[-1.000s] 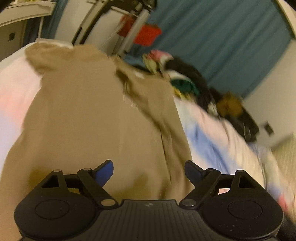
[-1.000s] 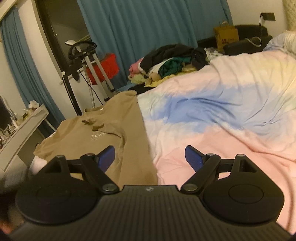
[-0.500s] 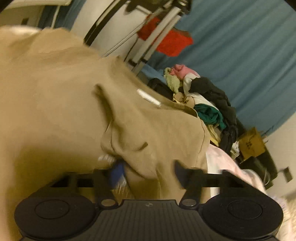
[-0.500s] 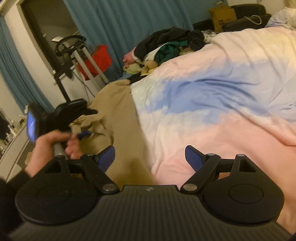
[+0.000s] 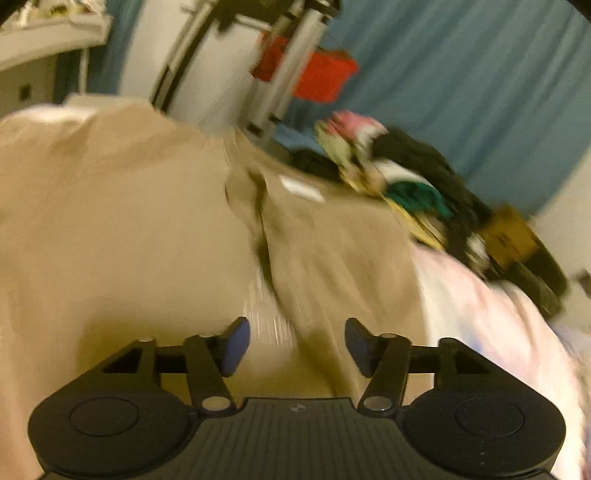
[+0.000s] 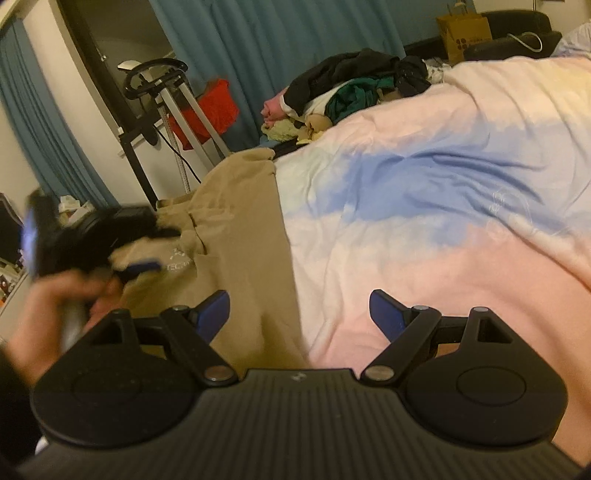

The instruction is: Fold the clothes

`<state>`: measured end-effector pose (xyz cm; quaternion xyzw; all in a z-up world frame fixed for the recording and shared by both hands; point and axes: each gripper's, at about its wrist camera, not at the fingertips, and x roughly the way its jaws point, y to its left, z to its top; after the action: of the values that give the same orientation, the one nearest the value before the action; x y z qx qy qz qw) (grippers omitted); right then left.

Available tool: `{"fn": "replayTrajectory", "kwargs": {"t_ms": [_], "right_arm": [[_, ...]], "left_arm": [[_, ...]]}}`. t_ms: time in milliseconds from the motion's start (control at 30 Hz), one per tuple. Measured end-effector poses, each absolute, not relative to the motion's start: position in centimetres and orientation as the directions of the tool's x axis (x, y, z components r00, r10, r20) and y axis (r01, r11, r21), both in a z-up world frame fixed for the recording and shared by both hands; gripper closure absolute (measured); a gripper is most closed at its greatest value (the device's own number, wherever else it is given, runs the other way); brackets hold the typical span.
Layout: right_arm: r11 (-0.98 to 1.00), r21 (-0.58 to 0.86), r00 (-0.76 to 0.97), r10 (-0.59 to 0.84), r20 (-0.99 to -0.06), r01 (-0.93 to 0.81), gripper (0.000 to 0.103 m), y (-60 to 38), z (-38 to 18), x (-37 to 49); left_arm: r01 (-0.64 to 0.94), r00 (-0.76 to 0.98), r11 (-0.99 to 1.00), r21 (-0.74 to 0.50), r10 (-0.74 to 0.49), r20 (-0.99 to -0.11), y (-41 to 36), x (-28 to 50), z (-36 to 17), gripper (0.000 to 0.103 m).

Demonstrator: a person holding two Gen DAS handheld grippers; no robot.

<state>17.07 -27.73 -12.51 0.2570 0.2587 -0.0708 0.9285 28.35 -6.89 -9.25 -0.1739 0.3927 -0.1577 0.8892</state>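
Bed: your bedspread (image 6: 424,229), pink, blue and pale, filled the right half of the right wrist view and ran out of frame at the right and bottom edges.
Shirt: the tan shirt (image 6: 236,236) lay flat on the bedspread's left part, left of centre in that view; in the left wrist view it (image 5: 129,229) filled the left and centre, blurred, with a fold ridge running down the middle and a small white tag near upper centre. Pale lettering on its chest was partly covered by your left tool and could not be read.
Clothes pile: a heap of clothes (image 6: 351,88), dark, green, pink and yellow, sat on the bed's far end, upper centre; single garments could not be told apart.
Bag: a brown paper bag (image 6: 465,33) stood at the top right, its contents hidden.
Red container: a red bin or bag (image 6: 210,110) behind the metal stand (image 6: 177,110), upper left; you could not tell what was in it.
Right gripper: your right gripper (image 6: 299,314) stood wide apart at lower centre, nothing between the jaws, over the shirt's edge and the bedspread.
Left gripper: your left gripper (image 5: 295,345) was opening, the jaws released, shirt cloth beneath them but not pinched; in the right wrist view it (image 6: 144,251) was a dark blur at the left.
Left hand: your left hand (image 6: 55,306) was blurred at the lower left edge.
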Motion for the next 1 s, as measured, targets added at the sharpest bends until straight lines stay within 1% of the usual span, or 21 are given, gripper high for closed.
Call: {"fn": "replayTrajectory", "kwargs": {"t_ms": [133,267,367,433,567,600,667,700,733,767,800,933,1000], "right_arm": [[0.867,0.438,0.871,0.01,-0.491,0.237,0.019,-27.5,-11.3,16.1],[0.882,0.427,0.886,0.023,-0.462,0.2,0.019,-27.0,-9.8,14.6],[0.897,0.406,0.894,0.03,-0.446,0.173,0.019,-26.4,-8.4,12.8],[0.91,0.382,0.899,0.028,-0.438,0.158,0.019,-25.8,-7.5,11.1],[0.921,0.363,0.899,0.034,-0.436,0.141,0.019,-24.5,-6.7,8.2],[0.923,0.361,0.898,0.039,-0.438,0.136,0.019,-24.2,-6.6,7.8],[0.924,0.359,0.894,0.046,-0.446,0.131,0.019,-23.8,-6.7,7.3],[0.922,0.362,0.891,0.047,-0.451,0.135,0.019,-23.8,-6.7,7.3],[0.921,0.364,0.889,0.045,-0.455,0.139,0.019,-23.7,-6.7,7.3],[0.921,0.36,0.888,0.037,-0.458,0.147,0.019,-23.7,-6.6,7.4],[0.923,0.352,0.888,0.027,-0.459,0.154,0.019,-23.7,-6.6,7.5],[0.932,0.327,0.888,0.01,-0.459,0.159,0.019,-23.4,-6.6,7.4],[0.936,0.316,0.889,0.007,-0.457,0.155,0.019,-23.2,-6.6,7.3]], "left_arm": [[0.214,0.535,0.842,-0.496,-0.526,-0.662,-4.4,18.6,-9.2,0.034],[0.237,0.46,0.819,-0.523,-0.569,-0.682,-3.2,10.9,-10.4,0.034],[0.258,0.428,0.795,-0.549,-0.603,-0.673,-2.6,7.1,-11.6,0.034],[0.279,0.41,0.786,-0.552,-0.617,-0.672,-2.6,5.2,-12.2,0.037],[0.305,0.39,0.782,-0.544,-0.623,-0.678,-3.0,3.5,-13.0,0.04],[0.307,0.386,0.781,-0.544,-0.625,-0.679,-3.1,3.2,-13.1,0.044],[0.315,0.369,0.781,-0.54,-0.625,-0.688,-3.2,3.0,-13.4,0.063],[0.319,0.353,0.782,-0.535,-0.622,-0.699,-3.3,2.9,-13.6,0.089],[0.324,0.338,0.784,-0.53,-0.619,-0.709,-3.4,2.9,-13.8,0.097],[0.319,0.336,0.782,-0.535,-0.622,-0.708,-3.2,2.7,-13.9,0.097],[0.31,0.339,0.779,-0.545,-0.627,-0.702,-2.8,2.4,-13.9,0.1],[0.327,0.384,0.779,-0.535,-0.627,-0.678,-1.9,0.5,-12.5,0.101],[0.347,0.414,0.809,-0.475,-0.587,-0.696,-2.0,-0.7,-12.4,0.101]]}}
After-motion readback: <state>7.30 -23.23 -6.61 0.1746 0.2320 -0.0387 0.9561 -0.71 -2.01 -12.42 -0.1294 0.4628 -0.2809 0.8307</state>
